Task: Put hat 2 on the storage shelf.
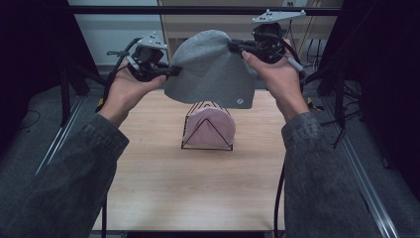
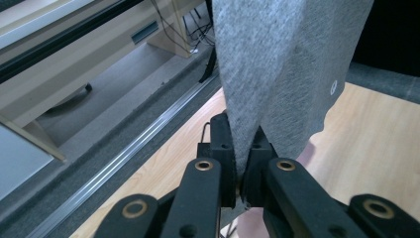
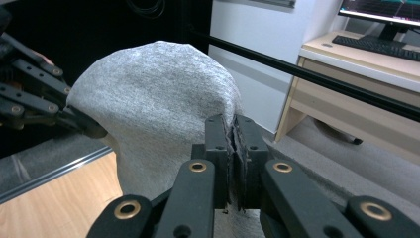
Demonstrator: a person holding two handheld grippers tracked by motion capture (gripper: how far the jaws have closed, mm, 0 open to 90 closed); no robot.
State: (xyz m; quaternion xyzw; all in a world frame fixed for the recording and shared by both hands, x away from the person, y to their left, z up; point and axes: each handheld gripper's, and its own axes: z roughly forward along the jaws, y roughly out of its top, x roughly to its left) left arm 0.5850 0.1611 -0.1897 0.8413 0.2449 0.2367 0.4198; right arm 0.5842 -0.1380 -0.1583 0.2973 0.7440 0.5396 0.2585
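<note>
A grey knit beanie (image 1: pixel 210 67) hangs stretched in the air between the two tools, above the far half of the wooden tabletop (image 1: pixel 198 188). The left hand-held gripper (image 1: pixel 174 71) is clamped on the beanie's left edge; in the left gripper view the fabric (image 2: pixel 277 74) runs down between the closed jaws. The right hand-held gripper (image 1: pixel 233 45) is clamped on the beanie's upper right edge. Directly below the beanie stands a black wire rack (image 1: pixel 207 130) holding a pink beanie (image 1: pixel 210 128) inside its frame. A small round white logo (image 1: pixel 239 102) sits near the grey beanie's lower hem; its marking is too small to read. Beyond the tabletop, a desk with a keyboard (image 3: pixel 381 47) and a monitor (image 3: pixel 381 12) is visible in the right gripper view.
</note>
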